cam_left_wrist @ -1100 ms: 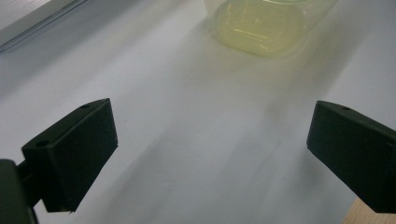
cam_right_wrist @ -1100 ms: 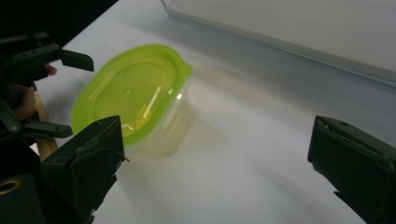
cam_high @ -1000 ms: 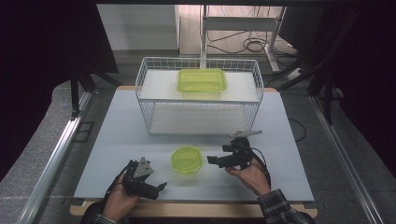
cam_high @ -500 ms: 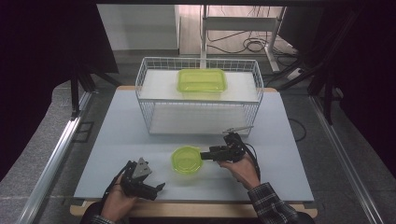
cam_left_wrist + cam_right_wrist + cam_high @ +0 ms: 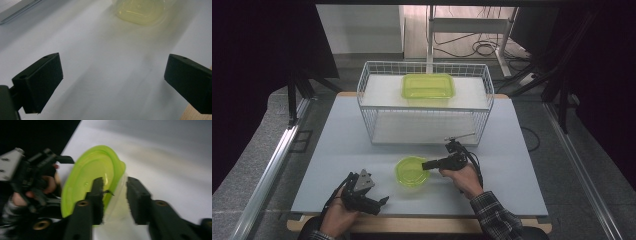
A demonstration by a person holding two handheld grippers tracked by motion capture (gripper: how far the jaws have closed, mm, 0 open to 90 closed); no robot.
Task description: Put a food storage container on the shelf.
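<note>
High view puts the round green container point(image 5: 412, 171) on the pale table point(image 5: 337, 150), just in front of the wire basket point(image 5: 426, 102), with bare table open to either side of it and a narrower strip between it and the table's near edge. The right gripper point(image 5: 428, 164) reaches in from the container's right, its tips at the rim. The left gripper point(image 5: 379, 202) sits well to the container's near left, close to the table's front edge, jaws spread on nothing. Inside the basket, behind the container, lies a rectangular green tub point(image 5: 428, 86). Against the earlier frames, the right gripper has come in from the container's right to its rim and its jaws have just been closing; the left gripper and the container lie where they did. Right gripper view adds what the high view cannot: one jaw stands inside the container point(image 5: 92, 177), the other outside its clear wall, the rim between them, a sliver of gap on the outer side so that firm contact cannot be told. Left gripper view gives the container point(image 5: 140, 11) blurred, far ahead beyond wide-apart jaws.
</note>
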